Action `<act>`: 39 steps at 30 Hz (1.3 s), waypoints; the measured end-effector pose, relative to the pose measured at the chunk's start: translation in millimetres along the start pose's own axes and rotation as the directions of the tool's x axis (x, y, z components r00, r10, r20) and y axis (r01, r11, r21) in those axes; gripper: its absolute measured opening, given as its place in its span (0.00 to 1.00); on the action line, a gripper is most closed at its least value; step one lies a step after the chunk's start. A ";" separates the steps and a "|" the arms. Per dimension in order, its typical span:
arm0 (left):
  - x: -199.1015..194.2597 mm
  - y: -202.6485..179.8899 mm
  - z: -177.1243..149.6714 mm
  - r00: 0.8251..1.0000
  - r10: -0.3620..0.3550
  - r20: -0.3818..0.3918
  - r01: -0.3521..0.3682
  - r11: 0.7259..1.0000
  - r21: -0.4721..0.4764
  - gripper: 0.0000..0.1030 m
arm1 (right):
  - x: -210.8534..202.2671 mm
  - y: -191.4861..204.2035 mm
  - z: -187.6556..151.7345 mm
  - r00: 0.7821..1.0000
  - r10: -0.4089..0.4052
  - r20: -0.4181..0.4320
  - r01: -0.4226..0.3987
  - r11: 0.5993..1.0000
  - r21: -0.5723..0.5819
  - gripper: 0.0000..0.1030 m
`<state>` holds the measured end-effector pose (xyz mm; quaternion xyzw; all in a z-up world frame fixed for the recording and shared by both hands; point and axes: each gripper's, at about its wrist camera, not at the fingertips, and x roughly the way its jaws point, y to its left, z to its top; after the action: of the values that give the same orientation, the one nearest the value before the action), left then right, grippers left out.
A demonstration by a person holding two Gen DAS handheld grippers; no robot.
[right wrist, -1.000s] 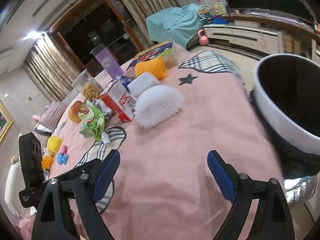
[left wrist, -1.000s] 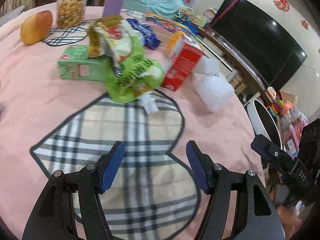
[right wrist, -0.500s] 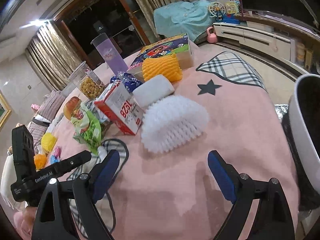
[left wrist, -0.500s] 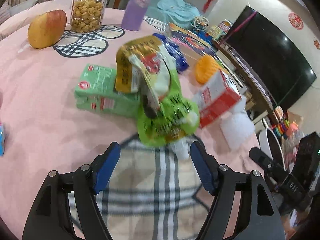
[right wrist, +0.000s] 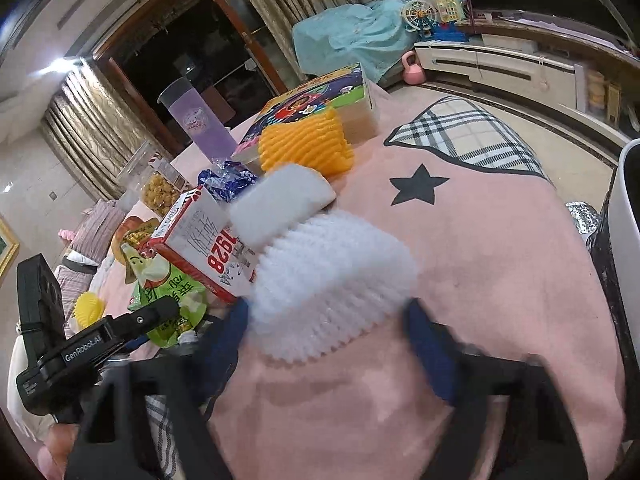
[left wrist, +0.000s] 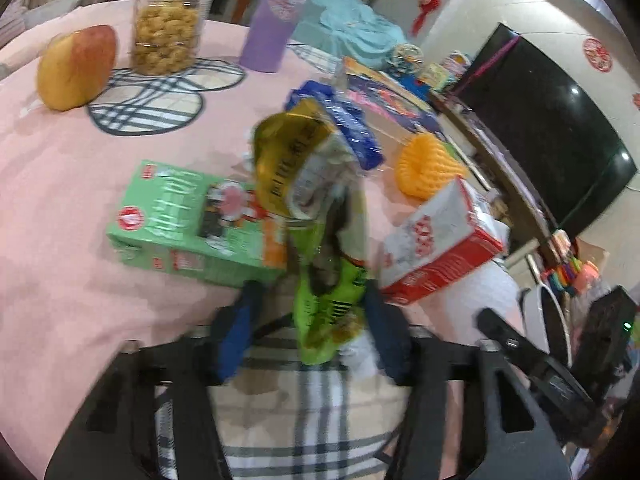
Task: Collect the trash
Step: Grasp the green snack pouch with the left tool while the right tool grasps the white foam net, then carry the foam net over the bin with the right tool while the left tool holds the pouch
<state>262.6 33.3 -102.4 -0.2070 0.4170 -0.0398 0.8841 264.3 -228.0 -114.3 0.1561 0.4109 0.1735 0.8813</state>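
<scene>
A green snack pouch [left wrist: 328, 308] lies on the pink tablecloth [left wrist: 60, 280], leaning on a gold wrapper [left wrist: 296, 160]. My left gripper [left wrist: 312, 332] straddles the pouch, its jaws closing, with a gap still showing at the left pad. In the right wrist view a white foam net [right wrist: 332, 292] lies between the blue fingers of my right gripper [right wrist: 326, 340]. Those jaws are closing too, with the tips right at the net's sides. A red-and-white carton [right wrist: 208, 248] and a green carton [left wrist: 192, 220] lie close by.
A white bin with a black liner [right wrist: 628, 216] stands off the table's right edge. Further back are an orange foam net [right wrist: 304, 148], a white foam pad [right wrist: 280, 200], a blue wrapper [left wrist: 348, 124], a puzzle box [right wrist: 316, 96], a purple cup [left wrist: 276, 24], a snack jar [left wrist: 168, 28] and a fruit [left wrist: 76, 68].
Both grippers moved forward across the table and narrowed. The left one now has the green pouch between its fingers, and the right one has the white foam net between its own.
</scene>
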 end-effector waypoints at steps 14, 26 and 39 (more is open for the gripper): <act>-40.0 -6.2 -38.2 0.998 -0.054 -0.017 0.055 0.995 0.079 0.25 | -37.8 1.2 -24.4 0.998 0.049 0.032 -0.049 0.999 0.011 0.30; -49.7 -60.5 -84.5 0.979 -0.162 -0.122 0.185 0.959 0.215 0.25 | -87.4 -15.8 -49.9 0.996 0.062 0.071 -0.066 0.996 0.057 0.30; -46.2 -109.2 -95.7 0.959 -0.207 -0.191 0.258 0.920 0.295 0.25 | -134.1 -47.0 -60.3 0.989 0.018 0.144 -0.035 0.993 0.116 0.30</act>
<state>171.7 -86.8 -79.7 -0.1066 0.4455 -0.2274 0.8593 145.0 -320.1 -81.0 0.2254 0.3541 0.1487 0.8954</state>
